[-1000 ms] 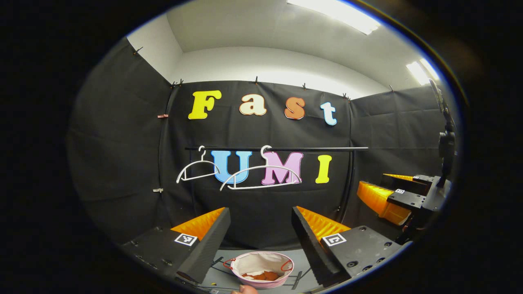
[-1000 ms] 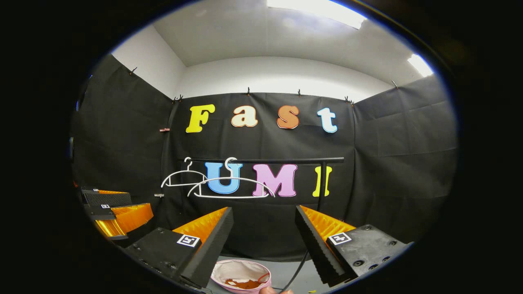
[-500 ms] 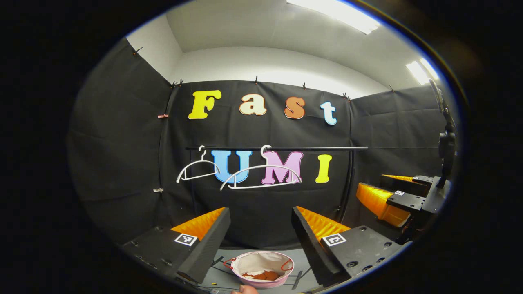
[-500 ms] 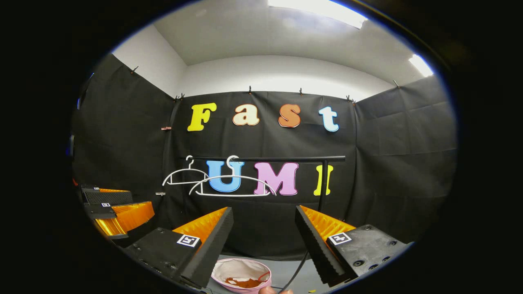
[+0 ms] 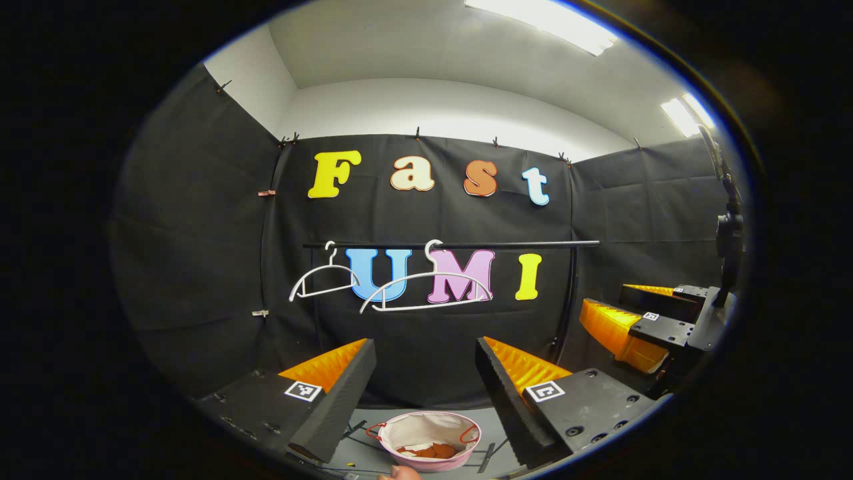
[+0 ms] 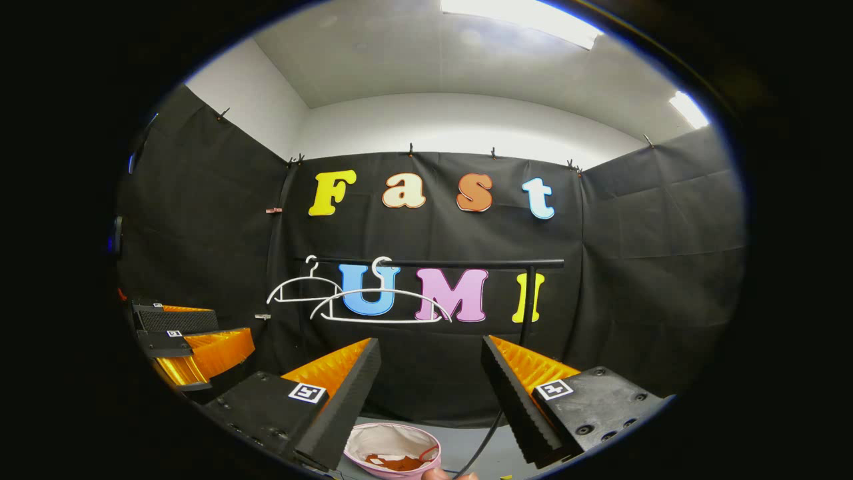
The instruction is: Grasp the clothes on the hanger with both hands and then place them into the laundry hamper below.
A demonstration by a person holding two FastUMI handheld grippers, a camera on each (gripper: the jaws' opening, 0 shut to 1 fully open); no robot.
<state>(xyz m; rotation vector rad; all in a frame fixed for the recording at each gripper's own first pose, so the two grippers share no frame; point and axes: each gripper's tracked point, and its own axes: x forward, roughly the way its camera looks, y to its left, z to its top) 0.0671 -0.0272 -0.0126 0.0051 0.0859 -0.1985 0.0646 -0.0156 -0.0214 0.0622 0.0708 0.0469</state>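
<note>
Two bare white hangers [image 5: 426,287] [image 6: 380,303] hang on a black rail [image 5: 453,245] [image 6: 433,263] against the back wall. Below, a round pink laundry hamper [image 5: 430,448] [image 6: 392,450] stands on the grey floor with rust-brown clothes [image 5: 430,452] [image 6: 393,461] lying in its bottom. My left gripper [image 5: 423,350] stands open, high above the hamper, nothing between its fingers. My right gripper [image 6: 430,350] is open too, also empty. In the left gripper view the right gripper [image 5: 630,320] shows at the right; in the right gripper view the left gripper [image 6: 190,340] shows at the left.
The rail's upright post [image 6: 528,303] stands right of the hangers. A dark cable [image 6: 486,433] runs down beside the hamper. A fingertip [image 5: 398,473] [image 6: 440,475] shows at the bottom edge of each view. A black stand [image 5: 728,240] rises at the far right.
Both views have tipped very slightly, the wall and rail sitting a few pixels lower than before. Hangers, hamper and clothes stay where they were. Both grippers stay open.
</note>
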